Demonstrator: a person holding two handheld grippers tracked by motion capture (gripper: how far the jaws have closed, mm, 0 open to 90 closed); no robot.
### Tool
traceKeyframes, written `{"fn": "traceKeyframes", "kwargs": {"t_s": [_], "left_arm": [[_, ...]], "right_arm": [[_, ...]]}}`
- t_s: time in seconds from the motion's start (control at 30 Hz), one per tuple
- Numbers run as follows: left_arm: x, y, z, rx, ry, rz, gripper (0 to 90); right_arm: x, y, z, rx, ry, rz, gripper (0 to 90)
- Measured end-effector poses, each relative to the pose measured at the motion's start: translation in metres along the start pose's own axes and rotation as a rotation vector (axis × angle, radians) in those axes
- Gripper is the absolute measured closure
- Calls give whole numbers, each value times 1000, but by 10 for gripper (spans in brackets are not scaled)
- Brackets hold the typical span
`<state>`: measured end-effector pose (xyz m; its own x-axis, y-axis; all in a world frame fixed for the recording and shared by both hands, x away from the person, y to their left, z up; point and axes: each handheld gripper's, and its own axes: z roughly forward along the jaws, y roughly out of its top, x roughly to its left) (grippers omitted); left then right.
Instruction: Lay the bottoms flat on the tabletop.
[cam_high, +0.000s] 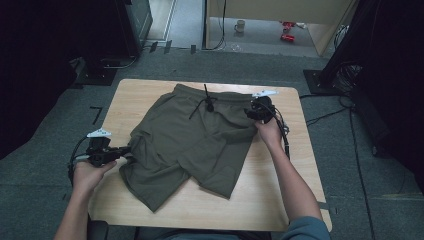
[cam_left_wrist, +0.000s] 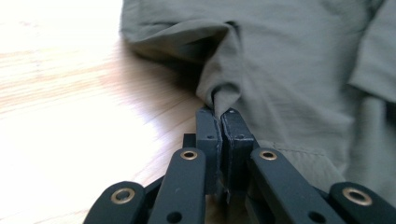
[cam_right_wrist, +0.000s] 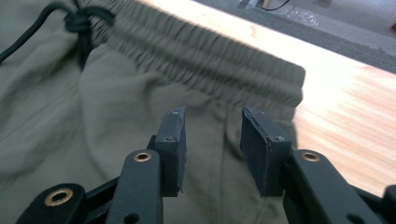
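While soft olive shorts (cam_high: 192, 145) wrinkle, left gripper (cam_left_wrist: 219, 114) pinches fabric.

shorts (cam_left_wrist: 299, 70): cut off at right edge, folded hem blurred; mug (cam_high: 240, 25): too small to tell

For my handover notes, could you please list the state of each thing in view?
Olive-green fabric shorts: spread flat on the table, one edge pinched up.
Black drawstring: knotted.
Left hand-held gripper: shut on the shorts.
Right hand-held gripper: open, over the waistband corner.
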<state>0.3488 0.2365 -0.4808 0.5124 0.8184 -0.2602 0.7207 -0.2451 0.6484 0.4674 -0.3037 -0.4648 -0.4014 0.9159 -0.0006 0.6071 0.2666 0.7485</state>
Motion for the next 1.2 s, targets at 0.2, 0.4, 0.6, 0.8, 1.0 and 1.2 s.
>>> {"fn": "traceKeyframes", "kwargs": {"t_s": [0.2,0.4,0.6,0.8,1.0,1.2], "left_arm": [[4,-1,-5,-32,-14,-8,786],[-1,10,-20,-86,-10,32,655],[-12,27,-32,-116,-23,64,632],[-25,41,-30,-128,-67,99,624],[-32,53,-16,-108,-89,117,614],[-36,67,4,-85,-117,140,624]], "right_arm": [[9,-7,-2,13,26,-14,611],[18,-9,-6,34,73,-7,610],[29,-10,-16,21,104,-25,610],[37,-20,-27,32,129,-36,592],[42,-31,-36,54,140,-45,569],[48,-45,-42,65,148,-50,558]]}}
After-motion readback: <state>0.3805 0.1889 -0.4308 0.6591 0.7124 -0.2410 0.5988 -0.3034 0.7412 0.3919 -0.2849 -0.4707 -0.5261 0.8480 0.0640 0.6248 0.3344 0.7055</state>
